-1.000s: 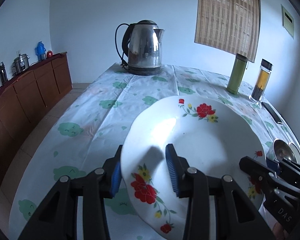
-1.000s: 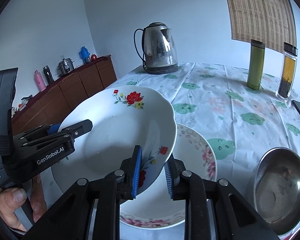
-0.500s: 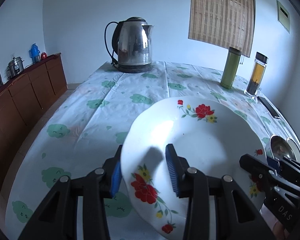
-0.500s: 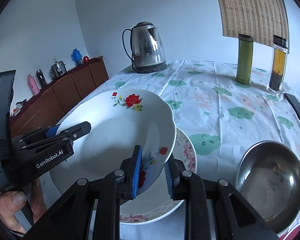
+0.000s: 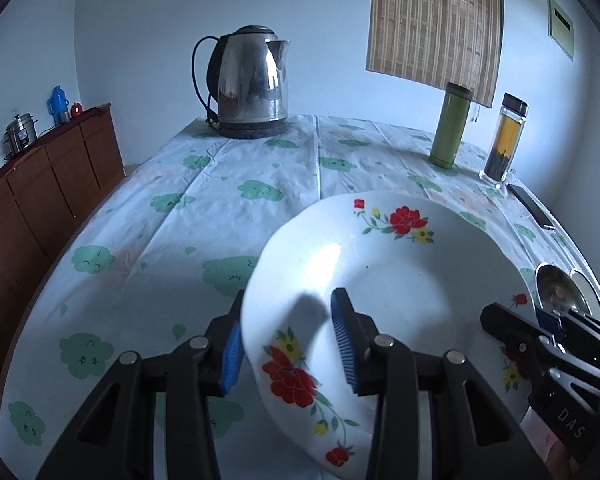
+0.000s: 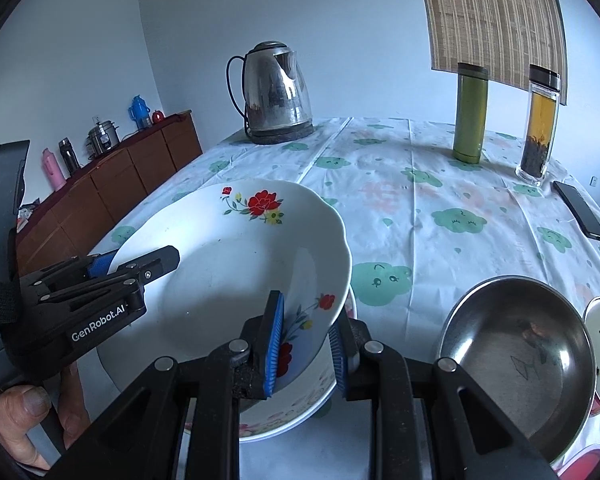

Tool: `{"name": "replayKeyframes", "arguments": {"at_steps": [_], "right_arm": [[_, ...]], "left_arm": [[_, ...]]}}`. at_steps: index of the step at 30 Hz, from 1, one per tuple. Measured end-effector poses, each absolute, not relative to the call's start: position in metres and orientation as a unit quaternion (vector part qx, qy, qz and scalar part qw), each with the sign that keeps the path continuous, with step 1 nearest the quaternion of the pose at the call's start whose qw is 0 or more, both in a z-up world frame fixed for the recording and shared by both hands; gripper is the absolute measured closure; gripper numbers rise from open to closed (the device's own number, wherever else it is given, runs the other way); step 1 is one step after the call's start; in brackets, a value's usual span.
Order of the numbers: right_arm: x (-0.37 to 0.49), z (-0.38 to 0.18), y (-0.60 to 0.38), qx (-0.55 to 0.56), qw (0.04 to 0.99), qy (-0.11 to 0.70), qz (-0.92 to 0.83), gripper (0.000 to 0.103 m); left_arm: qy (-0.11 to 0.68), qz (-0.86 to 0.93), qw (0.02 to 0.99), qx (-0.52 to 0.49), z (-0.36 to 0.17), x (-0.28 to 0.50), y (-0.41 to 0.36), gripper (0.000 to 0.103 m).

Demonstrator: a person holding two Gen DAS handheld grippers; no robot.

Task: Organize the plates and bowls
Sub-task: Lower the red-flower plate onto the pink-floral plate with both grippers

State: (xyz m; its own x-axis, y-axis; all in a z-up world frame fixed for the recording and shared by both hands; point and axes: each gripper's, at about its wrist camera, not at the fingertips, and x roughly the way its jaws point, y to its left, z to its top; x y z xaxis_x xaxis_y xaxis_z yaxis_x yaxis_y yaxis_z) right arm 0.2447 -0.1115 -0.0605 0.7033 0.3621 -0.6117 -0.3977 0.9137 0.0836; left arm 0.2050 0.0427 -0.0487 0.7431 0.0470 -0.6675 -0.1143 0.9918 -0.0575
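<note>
White glazed porcelain with red and yellow flower sprays fills our view: a deep round plate point(image 5: 388, 280) held up between both tongs, above the table with the cloud-printed cloth point(image 5: 228, 200). Being round, it has no long axis; its hollow faces up and it tilts.

Going left to right in the left wrist view, our left tongs point(image 5: 290, 342) straddle the plate's near left rim, one blue pad point(image 5: 231, 354) under the rim and the other inside the bowl, narrowly set and clamped on it. The plate spreads away to the right, where the right tongs bite its far edge.

In the right wrist view, the left tongs point(image 6: 136, 264) hold the plate's left rim, a bare hand point(image 6: 24, 420) gripping their handle below. The plate point(image 6: 220, 276) sits centre-left, and our right tongs point(image 6: 306, 350) pinch its near right rim between narrow blue pads. Directly under it lies a second white plate with a pink floral border point(image 6: 300, 408), flat on the table. To the right stands a steel bowl point(image 6: 516, 356).
</note>
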Motion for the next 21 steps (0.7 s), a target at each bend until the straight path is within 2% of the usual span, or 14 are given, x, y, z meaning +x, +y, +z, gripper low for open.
{"name": "replayKeyframes", "arguments": {"at_steps": [21], "right_arm": [[0.25, -0.069, -0.108, -0.054, 0.919, 0.342, 0.189, 0.078]], "left_arm": [[0.379, 0.036, 0.924, -0.04, -0.065, 0.21, 0.039, 0.065]]}}
